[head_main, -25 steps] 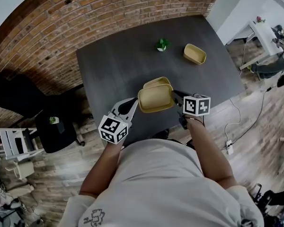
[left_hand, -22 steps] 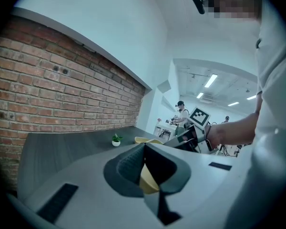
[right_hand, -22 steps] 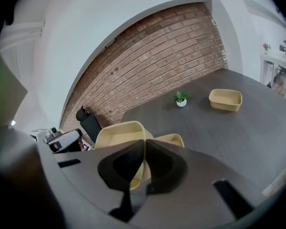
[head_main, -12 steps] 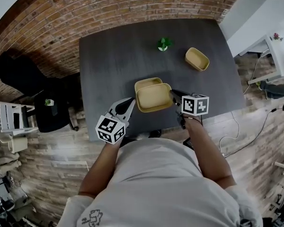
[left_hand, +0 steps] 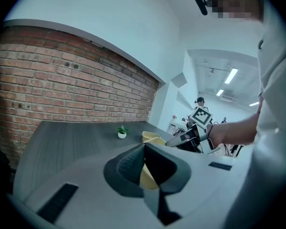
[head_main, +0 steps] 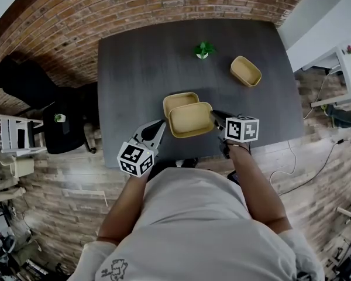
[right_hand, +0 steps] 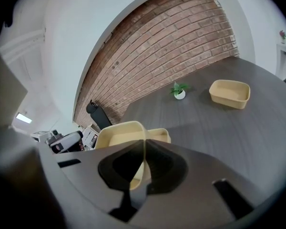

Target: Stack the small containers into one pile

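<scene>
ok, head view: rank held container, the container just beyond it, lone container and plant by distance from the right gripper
1. Held container: rim clamped in the right gripper.
2. Second container: on the table, just beyond the held one.
3. Lone container: farther back, right side.
4. Plant: by the far edge.

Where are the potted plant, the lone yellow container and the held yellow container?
potted plant (head_main: 203, 49): head view, green leaves.
lone yellow container (head_main: 245, 71): head view, inner floor.
held yellow container (head_main: 191, 120): head view, inner floor.

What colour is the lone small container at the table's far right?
The rectangular plastic container is pale yellow, clearest in the right gripper view.
</scene>
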Demonstrator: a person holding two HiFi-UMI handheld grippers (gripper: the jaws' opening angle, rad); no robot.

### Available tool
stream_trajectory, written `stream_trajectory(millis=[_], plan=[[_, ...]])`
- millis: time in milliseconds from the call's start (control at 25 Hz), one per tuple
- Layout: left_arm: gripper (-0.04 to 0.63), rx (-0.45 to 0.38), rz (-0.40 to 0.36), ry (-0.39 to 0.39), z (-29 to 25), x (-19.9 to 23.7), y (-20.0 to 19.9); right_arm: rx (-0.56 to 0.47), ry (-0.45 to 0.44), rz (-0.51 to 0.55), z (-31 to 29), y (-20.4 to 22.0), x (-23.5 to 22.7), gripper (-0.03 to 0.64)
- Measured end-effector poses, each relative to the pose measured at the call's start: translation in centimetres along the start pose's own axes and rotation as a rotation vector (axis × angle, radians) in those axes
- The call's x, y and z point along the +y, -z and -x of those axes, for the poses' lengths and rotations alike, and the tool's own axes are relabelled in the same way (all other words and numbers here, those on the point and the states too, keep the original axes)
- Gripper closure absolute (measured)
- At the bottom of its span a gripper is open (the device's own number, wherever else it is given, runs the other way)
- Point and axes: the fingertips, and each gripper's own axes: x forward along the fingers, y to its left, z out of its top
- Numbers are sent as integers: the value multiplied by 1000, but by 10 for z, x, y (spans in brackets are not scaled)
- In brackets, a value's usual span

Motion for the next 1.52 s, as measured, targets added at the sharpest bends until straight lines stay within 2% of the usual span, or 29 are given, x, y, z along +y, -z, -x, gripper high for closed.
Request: stream_trajectory(millis=[240, 720, 1080, 1520], plan=[[584, -15, 32, -2, -2, 4, -2, 21, -2, -1, -7, 1, -3, 595], [584, 31, 47, 28, -23, 35, 1, 71, 33, -42, -40, 1, -9, 595], [584, 74, 88, 9, -30, 69, 13, 110, 23, -78, -74, -6, -20, 595], [584, 109, 129, 14, -50, 90, 25, 165, 29, -110, -105, -3, -33, 595]])
